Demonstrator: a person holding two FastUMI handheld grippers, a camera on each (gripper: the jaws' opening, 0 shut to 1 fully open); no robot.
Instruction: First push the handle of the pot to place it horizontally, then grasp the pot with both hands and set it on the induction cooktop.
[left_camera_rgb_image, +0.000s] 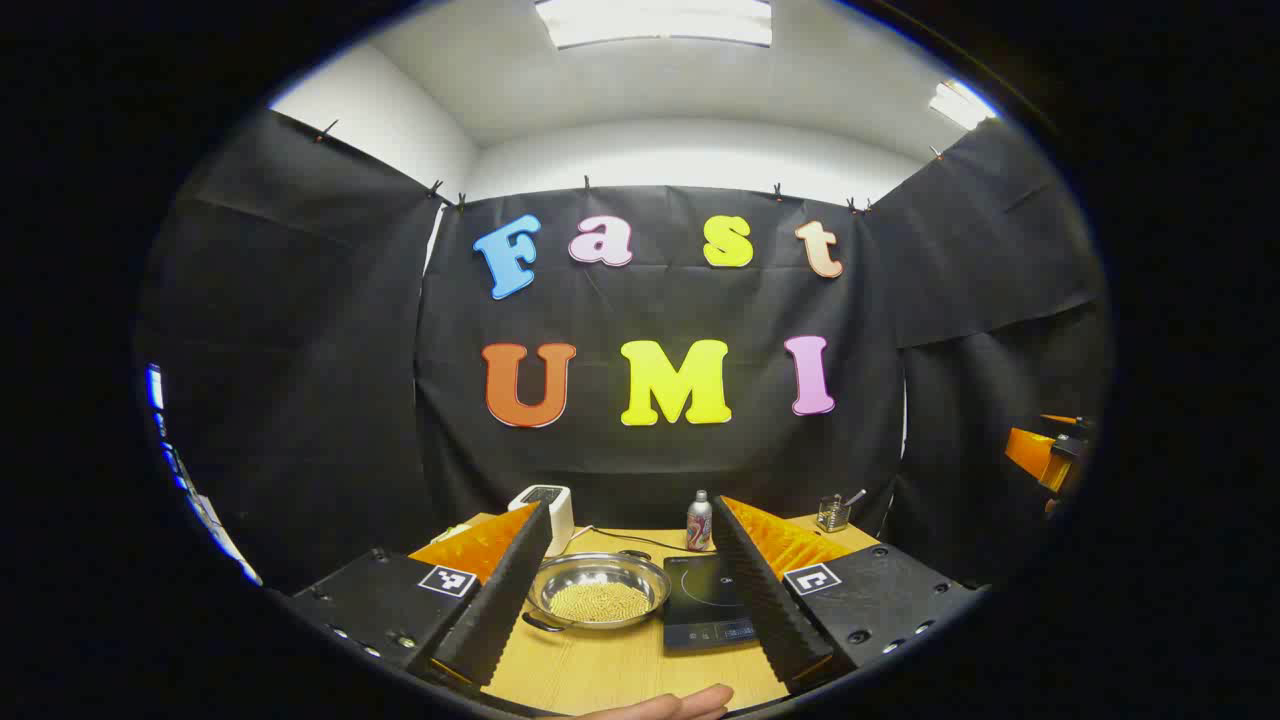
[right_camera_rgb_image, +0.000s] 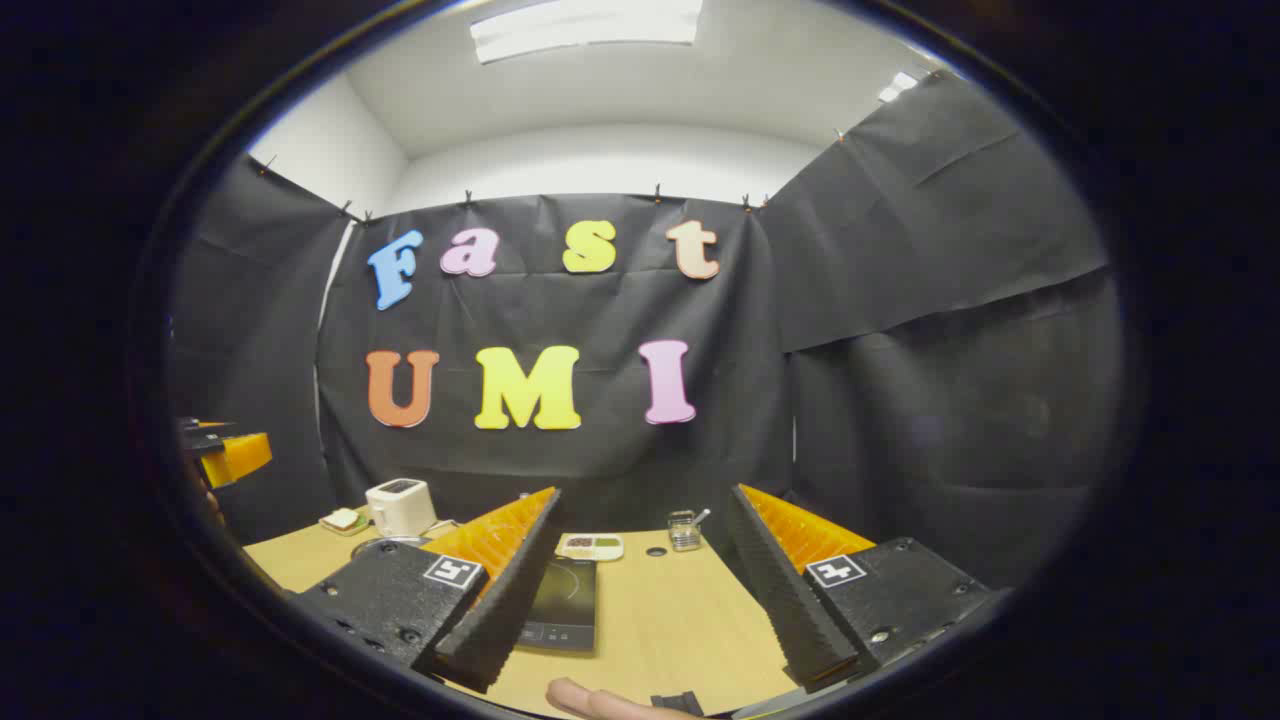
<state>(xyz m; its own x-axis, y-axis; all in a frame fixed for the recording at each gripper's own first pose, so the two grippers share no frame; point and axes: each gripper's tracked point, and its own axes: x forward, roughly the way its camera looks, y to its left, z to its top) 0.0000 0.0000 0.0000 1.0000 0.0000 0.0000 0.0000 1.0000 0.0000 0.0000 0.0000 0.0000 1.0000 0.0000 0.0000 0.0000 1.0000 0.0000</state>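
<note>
As seen in the left gripper view, the left gripper hangs above the near edge of the wooden table with its two fingers spread wide and nothing between them. From left to right along the far side of the table stand a white toaster, a small can and a glass container with a utensil in it. Nearer, framed by the fingers, the steel pot holds a layer of pale grains; one dark handle points toward the camera and another sits at the far rim. Just beside the pot, on its right, lies the black induction cooktop, its surface bare. A fingertip of a person shows at the bottom edge, and part of the other gripper appears far right. In the right gripper view, the right gripper likewise hovers wide open and unloaded over the table. Left to right lie a small plate, the toaster, the pot's rim partly hidden behind the left finger, the cooktop, a divided tray and the glass container.
</note>
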